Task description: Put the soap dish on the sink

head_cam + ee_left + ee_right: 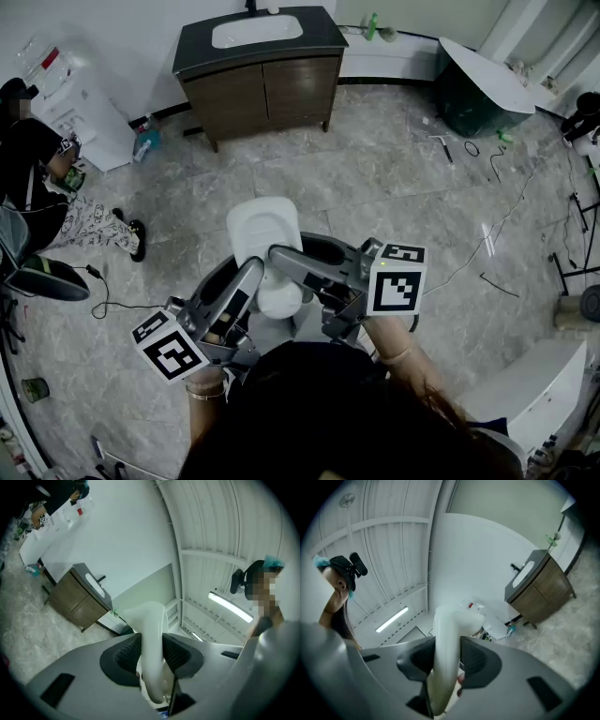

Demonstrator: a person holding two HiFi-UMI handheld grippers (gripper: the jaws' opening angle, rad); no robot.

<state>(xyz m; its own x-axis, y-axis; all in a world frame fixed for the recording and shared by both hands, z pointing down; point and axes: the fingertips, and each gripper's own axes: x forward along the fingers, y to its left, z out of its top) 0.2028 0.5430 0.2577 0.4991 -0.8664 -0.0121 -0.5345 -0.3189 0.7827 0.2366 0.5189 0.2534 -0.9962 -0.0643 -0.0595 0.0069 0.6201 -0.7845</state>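
Observation:
A white soap dish point(263, 240) is held in the air close in front of me, above the marble floor. My left gripper point(251, 291) and my right gripper point(292, 272) are both shut on it, one from each side. In the left gripper view the soap dish point(151, 630) stands edge-on, pinched between the dark ribbed pads point(125, 652). The right gripper view shows the same: the soap dish point(446, 644) clamped between its pads point(477, 660). The white sink point(256, 31) sits in a dark-topped wooden vanity point(267, 89) across the room, well apart from the dish.
A person point(37, 178) sits on the floor at the left beside a white box point(82, 111) and a blue bottle point(145, 142). A dark tub with a white lid point(478, 89) stands at the back right. Cables point(506, 216) lie on the floor at the right.

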